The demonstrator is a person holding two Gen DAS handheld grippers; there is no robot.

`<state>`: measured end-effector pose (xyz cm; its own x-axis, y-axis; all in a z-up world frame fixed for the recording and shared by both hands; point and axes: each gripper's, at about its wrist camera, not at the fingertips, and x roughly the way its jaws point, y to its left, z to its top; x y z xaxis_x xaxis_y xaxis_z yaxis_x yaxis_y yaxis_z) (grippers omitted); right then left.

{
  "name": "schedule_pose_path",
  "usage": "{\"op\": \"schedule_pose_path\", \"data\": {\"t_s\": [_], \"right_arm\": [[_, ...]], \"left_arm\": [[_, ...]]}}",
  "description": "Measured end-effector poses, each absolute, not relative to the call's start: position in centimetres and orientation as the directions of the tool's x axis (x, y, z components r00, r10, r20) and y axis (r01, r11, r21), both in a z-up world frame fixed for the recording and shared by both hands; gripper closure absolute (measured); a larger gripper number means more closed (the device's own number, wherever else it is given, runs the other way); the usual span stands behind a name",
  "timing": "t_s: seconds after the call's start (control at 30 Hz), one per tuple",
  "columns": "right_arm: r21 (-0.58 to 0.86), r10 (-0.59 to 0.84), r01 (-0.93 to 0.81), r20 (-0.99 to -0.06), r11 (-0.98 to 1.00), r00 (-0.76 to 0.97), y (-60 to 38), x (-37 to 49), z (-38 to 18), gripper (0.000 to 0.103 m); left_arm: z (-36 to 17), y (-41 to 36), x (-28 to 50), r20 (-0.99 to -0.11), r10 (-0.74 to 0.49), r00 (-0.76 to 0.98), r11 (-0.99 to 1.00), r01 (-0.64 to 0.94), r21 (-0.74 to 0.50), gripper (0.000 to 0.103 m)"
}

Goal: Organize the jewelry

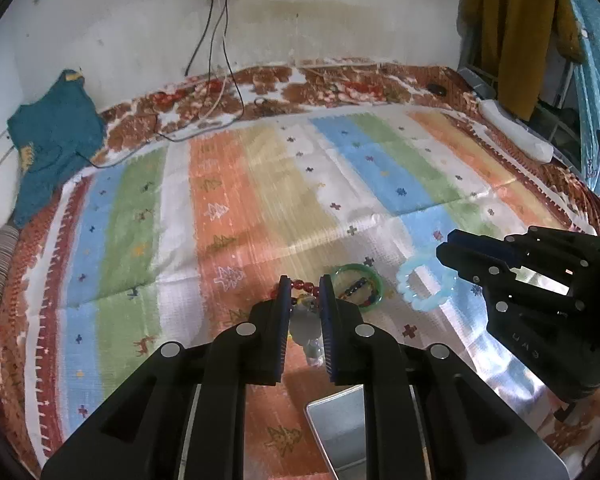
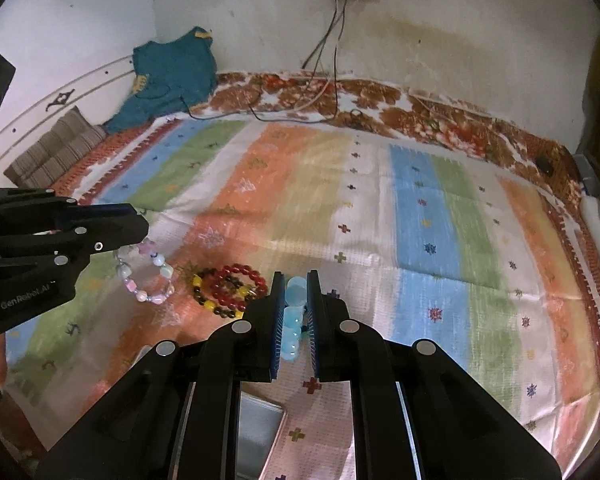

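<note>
My left gripper (image 1: 305,286) is shut on a pastel bead bracelet (image 1: 306,326), which hangs from it above the cloth in the right wrist view (image 2: 146,276). My right gripper (image 2: 294,280) is shut on a light blue bead bracelet (image 2: 293,320), seen as a ring at its tips in the left wrist view (image 1: 424,286). On the striped cloth lie a red bead bracelet (image 2: 240,280), a yellow and dark bead bracelet (image 2: 212,300) and a green bangle (image 1: 358,286). A silver tray (image 1: 336,428) lies close below the grippers.
The striped cloth (image 1: 260,200) covers a floral bed. A teal garment (image 1: 52,136) and cables (image 1: 220,92) lie at the far edge by the wall. A white bolster (image 1: 516,128) and hanging clothes (image 1: 512,28) are at the right.
</note>
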<state>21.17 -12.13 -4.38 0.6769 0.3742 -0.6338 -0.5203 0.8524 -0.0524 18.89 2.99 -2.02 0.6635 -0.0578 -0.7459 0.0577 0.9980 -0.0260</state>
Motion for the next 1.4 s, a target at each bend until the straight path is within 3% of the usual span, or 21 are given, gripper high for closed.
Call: {"op": "schedule_pose_path", "data": {"t_s": [0.57,1.07,1.1,1.17,1.4], "right_arm": [[-0.026,0.412,-0.526,-0.591,0.850,0.694,-13.0,18.2,-3.3,0.097],[0.040,0.360,-0.479,-0.714,0.877,0.600,-13.7,20.1,-5.7,0.097],[0.047,0.355,-0.474,-0.729,0.879,0.586,-13.7,20.4,-6.0,0.094],[0.070,0.349,-0.460,-0.755,0.885,0.556,-14.0,21.1,-6.8,0.051],[0.069,0.305,-0.425,-0.798,0.903,0.520,-14.4,22.6,-8.2,0.051]], "left_arm": [[-0.3,2.4,15.2,-0.694,-0.067,0.717,0.998,0.049,-0.045,0.089],[-0.8,2.4,14.8,-0.711,-0.065,0.700,0.998,0.042,-0.050,0.089],[-0.9,2.3,14.8,-0.714,-0.065,0.697,0.998,0.042,-0.050,0.089],[-1.0,2.3,14.9,-0.721,-0.071,0.689,0.997,0.045,-0.055,0.089],[-1.7,1.5,15.0,-0.740,-0.070,0.669,0.997,0.067,-0.034,0.089]]}}
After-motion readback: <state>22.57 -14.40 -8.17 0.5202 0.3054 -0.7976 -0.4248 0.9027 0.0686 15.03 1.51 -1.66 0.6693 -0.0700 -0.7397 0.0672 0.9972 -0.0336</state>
